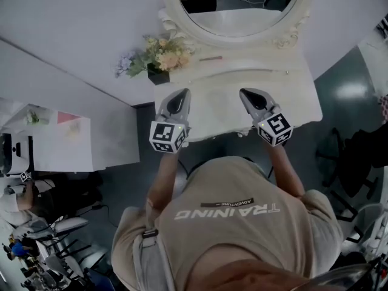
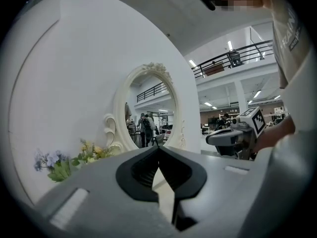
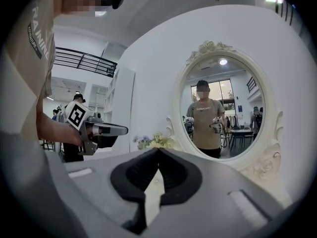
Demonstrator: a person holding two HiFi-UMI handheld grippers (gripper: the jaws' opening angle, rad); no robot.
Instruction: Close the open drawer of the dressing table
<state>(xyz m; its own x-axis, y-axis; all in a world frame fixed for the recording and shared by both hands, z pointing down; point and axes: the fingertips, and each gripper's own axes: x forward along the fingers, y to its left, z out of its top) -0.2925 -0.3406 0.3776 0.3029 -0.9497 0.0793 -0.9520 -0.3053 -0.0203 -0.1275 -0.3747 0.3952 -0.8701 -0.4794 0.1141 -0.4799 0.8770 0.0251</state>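
The white dressing table [image 1: 297, 99] stands in front of me with its oval mirror [image 1: 242, 8] at the back. Both grippers hover over the tabletop, side by side and pointing at the mirror. My left gripper [image 1: 181, 93] is shut, its tips meeting with nothing between them [image 2: 158, 148]. My right gripper [image 1: 247, 93] is shut and empty too [image 3: 158, 150]. Each gripper shows in the other's view: the right gripper [image 2: 212, 139] and the left gripper [image 3: 122, 130]. The table's front edge lies under the marker cubes and my chest, so I cannot make out the drawer.
A bunch of flowers [image 1: 159, 56] in a dark pot stands at the table's back left corner, also visible as flowers [image 2: 74, 160] and flowers [image 3: 153, 142]. A white partition and a low white desk [image 1: 60, 141] are on the left. Dark chairs [image 1: 357, 156] stand on the right.
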